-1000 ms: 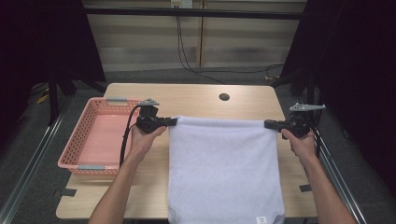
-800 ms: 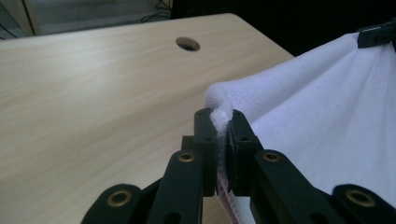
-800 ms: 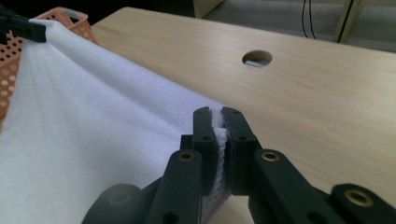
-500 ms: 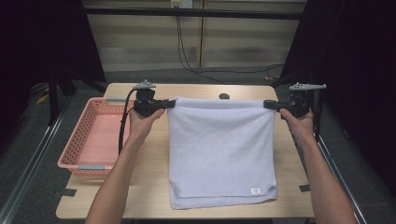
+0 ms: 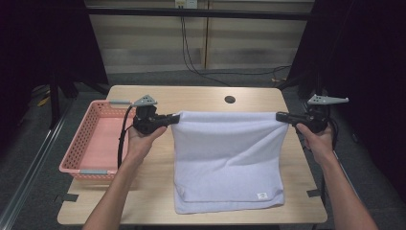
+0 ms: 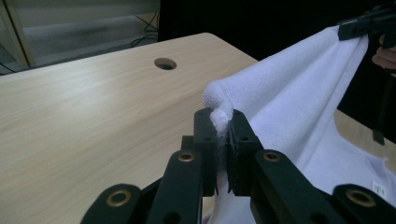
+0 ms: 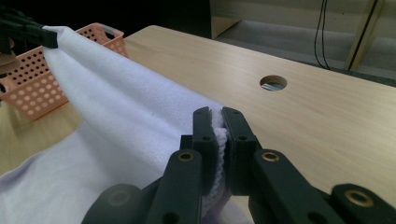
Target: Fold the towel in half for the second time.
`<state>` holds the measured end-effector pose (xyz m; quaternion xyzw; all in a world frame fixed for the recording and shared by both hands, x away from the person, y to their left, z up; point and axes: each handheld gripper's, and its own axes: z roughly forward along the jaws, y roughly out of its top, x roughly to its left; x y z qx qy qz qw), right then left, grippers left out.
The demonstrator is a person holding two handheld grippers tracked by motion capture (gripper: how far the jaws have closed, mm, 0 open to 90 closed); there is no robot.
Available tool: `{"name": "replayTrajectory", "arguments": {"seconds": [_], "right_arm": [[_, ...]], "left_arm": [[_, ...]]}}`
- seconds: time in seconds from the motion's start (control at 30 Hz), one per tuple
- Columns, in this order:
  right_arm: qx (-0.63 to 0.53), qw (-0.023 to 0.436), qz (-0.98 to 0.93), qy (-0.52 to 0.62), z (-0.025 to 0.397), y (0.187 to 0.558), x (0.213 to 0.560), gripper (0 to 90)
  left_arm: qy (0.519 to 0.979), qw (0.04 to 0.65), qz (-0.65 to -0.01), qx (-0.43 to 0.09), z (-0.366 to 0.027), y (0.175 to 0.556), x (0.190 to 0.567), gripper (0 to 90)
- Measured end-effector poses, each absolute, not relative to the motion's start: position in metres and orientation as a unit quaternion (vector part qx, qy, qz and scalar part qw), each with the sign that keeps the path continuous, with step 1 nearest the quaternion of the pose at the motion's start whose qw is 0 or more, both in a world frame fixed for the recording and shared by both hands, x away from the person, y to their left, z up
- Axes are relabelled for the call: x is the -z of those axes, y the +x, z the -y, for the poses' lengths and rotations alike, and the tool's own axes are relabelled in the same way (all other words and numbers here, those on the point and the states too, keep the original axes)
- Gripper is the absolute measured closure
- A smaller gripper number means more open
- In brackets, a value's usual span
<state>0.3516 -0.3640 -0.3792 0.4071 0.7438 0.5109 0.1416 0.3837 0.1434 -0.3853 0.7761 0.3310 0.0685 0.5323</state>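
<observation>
Holding the white towel (image 5: 227, 158) mid-frame, your left tongs (image 5: 173, 119) and right tongs (image 5: 281, 116) are clamped on its top corners; soft, limp, light, so grip corners only.

The wooden table (image 5: 201, 98) carries a pink basket (image 5: 98, 139) along its left edge and a white towel's (image 5: 230, 158) lower part near its front edge.

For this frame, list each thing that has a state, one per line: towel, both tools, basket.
Towel: held up by its two far corners, stretched between the tools, near part lying on the table, label at the near right corner.
Left tool: shut on a towel corner.
Right tool: shut on the other towel corner.
Basket: upright at the table's left edge, nothing in it that I can see.
</observation>
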Motion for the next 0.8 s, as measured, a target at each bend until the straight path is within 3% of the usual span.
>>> {"name": "replayTrajectory", "arguments": {"seconds": [0.4, 0.73, 0.8], "right_arm": [[-0.530, 0.121, -0.752, 0.373, 0.364, 0.282, 0.397, 84.7], [-0.490, 0.081, -0.781, 0.378, 0.364, 0.237, 0.439, 83.1], [-0.487, 0.081, -0.782, 0.380, 0.365, 0.229, 0.445, 80.5]], "left_arm": [[0.785, 0.537, -0.306, -0.047, -0.154, 0.312, 0.398, 84.8], [0.812, 0.495, -0.311, -0.003, -0.157, 0.266, 0.449, 83.3], [0.820, 0.485, -0.302, 0.004, -0.159, 0.257, 0.455, 79.1]]}}
